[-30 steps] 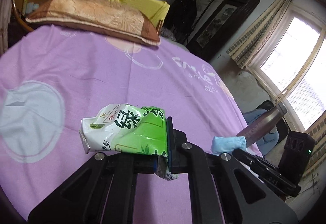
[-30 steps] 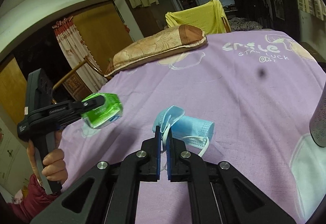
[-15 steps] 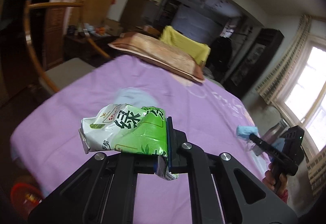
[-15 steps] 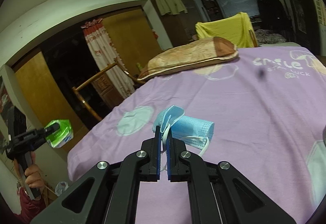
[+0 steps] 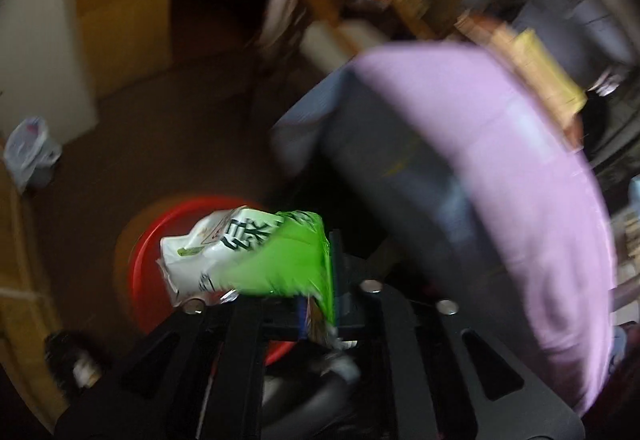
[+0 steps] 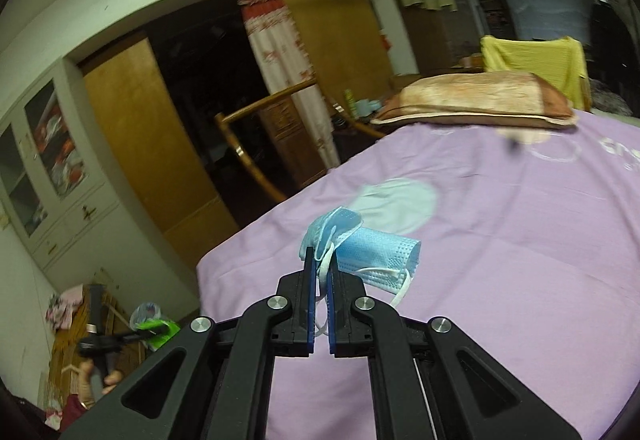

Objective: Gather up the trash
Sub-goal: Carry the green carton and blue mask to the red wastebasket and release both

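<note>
Both tongs carry trash: left a wrapper, right a mask.

Left gripper (image 5: 320,280), its jaws opening, has the green-and-white wrapper (image 5: 256,256) between them, sticking out toward 10 o'clock over a red bin (image 5: 148,264) on the dark floor; the view is blurred, so pad contact is unclear. Right gripper (image 6: 319,268) is clamped on the blue mask (image 6: 360,248), which juts toward 1 o'clock above the purple bed (image 6: 520,260); a pillow (image 6: 476,100) lies far off at 1 o'clock.
</note>
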Motion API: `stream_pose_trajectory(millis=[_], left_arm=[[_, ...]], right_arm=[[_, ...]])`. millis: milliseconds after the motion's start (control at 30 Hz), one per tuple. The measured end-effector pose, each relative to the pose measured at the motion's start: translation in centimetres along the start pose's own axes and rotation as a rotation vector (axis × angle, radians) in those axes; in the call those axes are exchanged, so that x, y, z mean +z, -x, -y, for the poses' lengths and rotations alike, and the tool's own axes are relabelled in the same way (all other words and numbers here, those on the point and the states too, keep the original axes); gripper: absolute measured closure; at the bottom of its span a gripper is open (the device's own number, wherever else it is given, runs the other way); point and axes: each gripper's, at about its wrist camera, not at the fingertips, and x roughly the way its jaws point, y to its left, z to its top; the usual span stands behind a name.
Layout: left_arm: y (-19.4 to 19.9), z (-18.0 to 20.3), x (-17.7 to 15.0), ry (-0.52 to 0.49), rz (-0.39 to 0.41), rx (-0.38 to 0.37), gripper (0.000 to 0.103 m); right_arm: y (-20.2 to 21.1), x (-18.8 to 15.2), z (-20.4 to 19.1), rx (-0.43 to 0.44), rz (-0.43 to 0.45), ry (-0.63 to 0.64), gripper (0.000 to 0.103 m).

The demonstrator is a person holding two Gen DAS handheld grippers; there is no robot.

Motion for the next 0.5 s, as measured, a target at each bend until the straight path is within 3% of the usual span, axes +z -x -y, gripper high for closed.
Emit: stream_pose_trajectory(millis=[67,133,167,300,500], left_arm=[[-1.7,-1.1,0.0,-0.001,-0.066,0.088,0.048],[-2.2,-2.0,0.2,0.003,-0.072,0.127,0.027],[-1.9,-2.5,0.4,0.012,-0.049,0.146,0.021],[0.0,-4.8,1.6,0.066,0.021,0.185,0.014],[3.2,-9.0,2.4,0.231,0.173,0.251,0.008]], right_arm=[[-1.5,0.0,-2.3,0.019,-0.028,0.025,0.098],[-3.0,-0.2,-4.5,0.039,-0.062,0.049,0.098],[-3.8,-0.3,-5.6,0.05,-0.079,0.061,0.098],[-6.8,-0.8,-10.1,0.104,-0.146,0.116,0.098],[-10.7,-2.7,-16.3,0.208,-0.249,0.183,0.098]])
